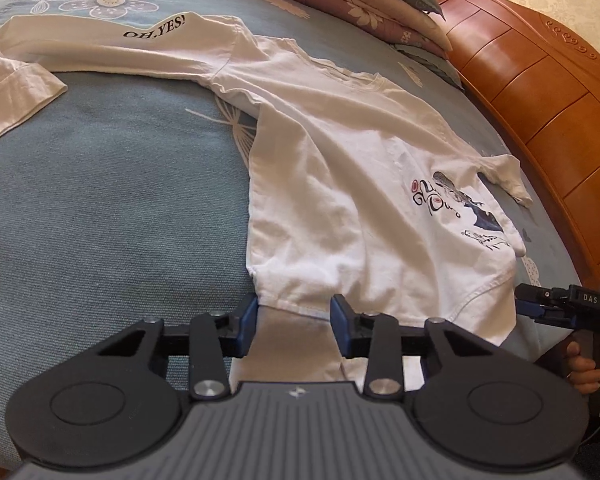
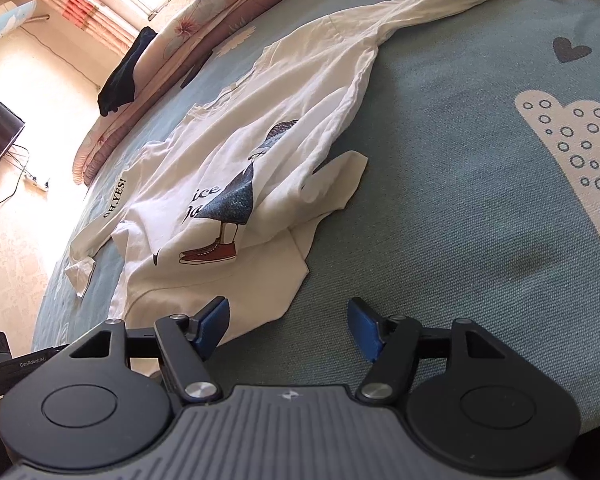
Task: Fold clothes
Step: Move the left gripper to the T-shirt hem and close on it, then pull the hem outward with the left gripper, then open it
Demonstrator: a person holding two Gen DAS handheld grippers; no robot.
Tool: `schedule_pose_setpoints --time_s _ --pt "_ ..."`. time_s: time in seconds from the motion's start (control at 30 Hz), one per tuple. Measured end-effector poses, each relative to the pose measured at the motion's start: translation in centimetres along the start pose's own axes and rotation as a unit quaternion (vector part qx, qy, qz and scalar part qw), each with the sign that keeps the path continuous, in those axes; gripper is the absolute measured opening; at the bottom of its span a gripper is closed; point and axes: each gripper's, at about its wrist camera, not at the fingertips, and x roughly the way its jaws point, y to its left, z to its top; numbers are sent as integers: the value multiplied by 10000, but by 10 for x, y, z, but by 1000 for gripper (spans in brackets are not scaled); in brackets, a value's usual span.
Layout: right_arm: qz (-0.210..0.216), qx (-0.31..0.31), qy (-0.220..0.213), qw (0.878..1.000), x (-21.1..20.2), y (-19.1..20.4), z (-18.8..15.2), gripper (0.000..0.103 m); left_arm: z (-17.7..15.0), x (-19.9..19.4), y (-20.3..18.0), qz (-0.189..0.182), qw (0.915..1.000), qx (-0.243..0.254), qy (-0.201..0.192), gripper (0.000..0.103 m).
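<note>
The white long-sleeved T-shirt (image 1: 340,168) lies spread on the blue-green bedspread (image 1: 100,208), print side up, collar toward the pillows (image 1: 380,4) and hem toward me. No fold is complete. One sleeve, lettered "OH,YES!" (image 1: 100,52), stretches away across the bed; the other sleeve (image 2: 332,184) is bunched loosely against the body of the shirt. The fabric is creased throughout.

My left gripper (image 1: 294,320) sits at the hem's left corner. Its jaws stand part-way closed with the hem edge lying between them. The blue pads (image 1: 249,320) flank the cloth, but a gap shows on either side, so I judge the pads are not yet pressing on it.

My right gripper (image 2: 288,328) stands wide apart and holds nothing. Its left pad overlaps the hem's right corner (image 2: 260,304); the right pad is over bare bedspread. In the left wrist view this gripper appears just beside the shirt's lower right edge.

Remaining, in my judgement: seize both hem corners, lay the sleeves inward, fold the body, then smooth it.
</note>
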Motion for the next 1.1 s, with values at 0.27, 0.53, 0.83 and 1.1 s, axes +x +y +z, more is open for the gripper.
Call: schedule_pose_setpoints --time_s 0.27,0.53,0.83,1.1 --pt "-3 -127 1 9999 0 3 -1 75 1 7 10 -108 9999 106 52 36" --pt "-38 -208 1 9998 0 6 -2 77 11 18 8 -186 9993 289 151 36" --pt "-31 -447 31 9990 0 8 -2 79 5 -11 -15 -22 9992 380 -123 13" --pt "-464 -1211 -556 9900 -19 11 6 78 20 -47 -14 641 9962 267 -521 12"
